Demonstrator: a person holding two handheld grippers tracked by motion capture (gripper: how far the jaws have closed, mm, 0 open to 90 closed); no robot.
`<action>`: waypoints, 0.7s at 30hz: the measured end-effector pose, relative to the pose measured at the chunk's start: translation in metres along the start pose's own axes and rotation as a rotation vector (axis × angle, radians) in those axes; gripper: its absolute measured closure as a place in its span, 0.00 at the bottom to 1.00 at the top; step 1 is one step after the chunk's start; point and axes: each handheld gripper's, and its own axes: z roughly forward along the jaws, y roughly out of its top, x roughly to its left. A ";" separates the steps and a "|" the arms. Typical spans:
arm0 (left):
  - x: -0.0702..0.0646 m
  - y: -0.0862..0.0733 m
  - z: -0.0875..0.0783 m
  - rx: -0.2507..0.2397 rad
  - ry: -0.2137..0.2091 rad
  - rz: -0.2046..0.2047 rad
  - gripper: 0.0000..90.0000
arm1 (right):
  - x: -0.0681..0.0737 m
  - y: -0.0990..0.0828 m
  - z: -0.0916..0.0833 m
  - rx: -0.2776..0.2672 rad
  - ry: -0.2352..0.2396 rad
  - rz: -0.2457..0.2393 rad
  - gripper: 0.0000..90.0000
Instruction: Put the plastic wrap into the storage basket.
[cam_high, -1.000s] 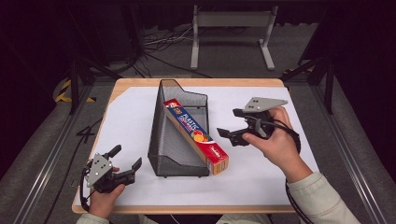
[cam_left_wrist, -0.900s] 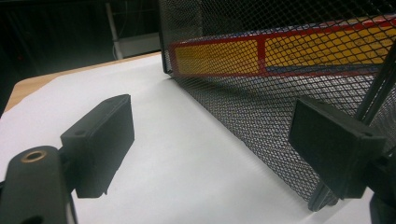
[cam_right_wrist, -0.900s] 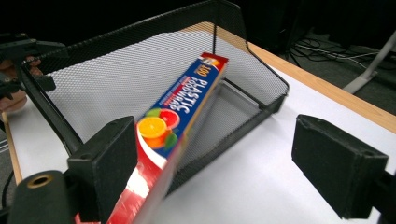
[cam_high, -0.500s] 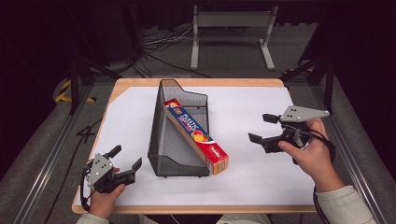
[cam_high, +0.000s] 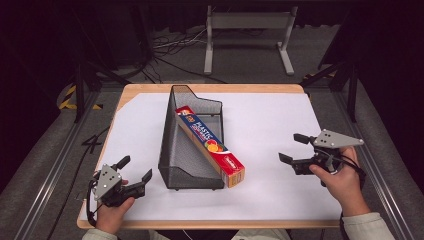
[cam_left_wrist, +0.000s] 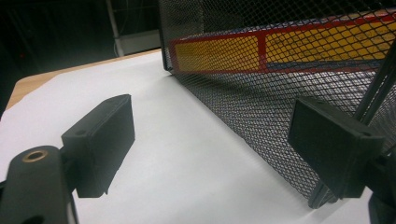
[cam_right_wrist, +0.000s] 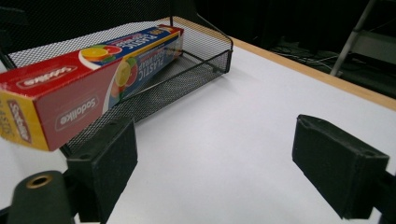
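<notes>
A plastic wrap box (cam_high: 210, 145) is seen lying slantwise in a black mesh file holder (cam_high: 176, 150) at the middle of the white-covered table (cam_high: 265, 120), its near end poking out past the holder's low front edge. The left gripper (cam_high: 134, 170) is held near the table's front left corner, jaws spread and empty, just beside the holder's mesh wall. The right gripper (cam_high: 292, 148) is held well to the right of the box, jaws likewise spread with nothing between them.
</notes>
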 end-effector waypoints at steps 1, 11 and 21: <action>0.000 0.000 0.000 -0.001 0.002 -0.001 0.17 | 0.000 -0.005 0.000 -0.003 0.000 0.006 0.17; 0.000 0.000 0.001 0.004 -0.004 0.003 0.17 | -0.002 -0.047 0.003 -0.003 -0.012 0.031 0.17; 0.001 -0.002 0.002 0.014 -0.026 0.005 0.17 | -0.005 -0.072 0.004 -0.003 -0.051 0.042 0.17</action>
